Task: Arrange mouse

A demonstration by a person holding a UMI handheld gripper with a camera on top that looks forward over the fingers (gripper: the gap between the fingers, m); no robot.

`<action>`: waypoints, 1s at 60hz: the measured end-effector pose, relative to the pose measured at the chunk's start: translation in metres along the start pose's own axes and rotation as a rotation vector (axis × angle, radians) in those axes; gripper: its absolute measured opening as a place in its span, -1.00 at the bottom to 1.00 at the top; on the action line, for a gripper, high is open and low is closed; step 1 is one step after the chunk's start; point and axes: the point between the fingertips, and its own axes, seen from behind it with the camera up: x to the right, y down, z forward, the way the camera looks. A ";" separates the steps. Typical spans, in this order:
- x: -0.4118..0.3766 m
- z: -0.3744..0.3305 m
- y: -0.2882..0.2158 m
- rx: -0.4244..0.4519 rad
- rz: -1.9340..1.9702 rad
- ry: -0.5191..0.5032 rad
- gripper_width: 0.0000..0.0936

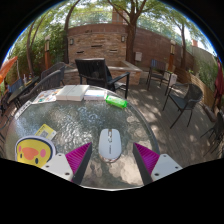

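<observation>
- The setting is an outdoor patio with a brick wall [100,40] at the back, trees overhead, and dark chairs [97,72] standing beyond and to the side of the table.
- The worktop [70,125] is a round glass-topped table with a mottled, reflective surface; it looks hard and smooth, so I'd expect things to slide on it rather than stay put.
- At the far side of the worktop lie some papers or books [75,92], with a small green object [117,102] just beside them, well apart from the mouse.
- A yellow toy-like object [33,150] sits on the worktop near the left finger; what it is I cannot tell exactly.
- The tongs [113,158] are spread wide and hold nothing, the pink pads [80,158] facing inward at either side.
- The mouse [109,143] is white, lying flat on the glass just ahead of the fingertips and roughly between their lines, gaps showing on both sides.
- Judging by its look, the mouse is light, rigid plastic with a smooth, rounded shell that could slip out of a pinch; the flatter long sides near the middle seem the best place to take hold, with moderate pressure.
</observation>
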 end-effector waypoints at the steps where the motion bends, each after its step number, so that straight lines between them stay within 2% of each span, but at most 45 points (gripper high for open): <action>1: 0.001 0.006 0.000 -0.002 0.002 -0.003 0.79; 6: 0.000 0.031 -0.001 -0.009 0.008 -0.014 0.74; 12: -0.002 0.044 -0.001 -0.011 0.025 -0.037 0.51; 17: -0.005 0.045 -0.001 -0.002 0.005 -0.046 0.04; 28: -0.003 0.045 -0.003 -0.008 0.016 -0.011 -0.17; 33: 0.001 0.035 -0.007 -0.006 0.018 0.010 -0.17; 37: 0.003 0.018 -0.028 0.034 0.027 0.033 -0.17; 44: -0.007 -0.040 -0.095 0.171 0.063 0.039 -0.17; 48: -0.031 -0.084 -0.139 0.264 0.093 0.008 -0.17; 52: -0.068 -0.122 -0.159 0.325 0.100 -0.032 -0.17; 55: -0.103 -0.134 -0.165 0.337 0.098 -0.075 -0.17; 60: -0.174 -0.137 -0.129 0.290 0.087 -0.159 -0.17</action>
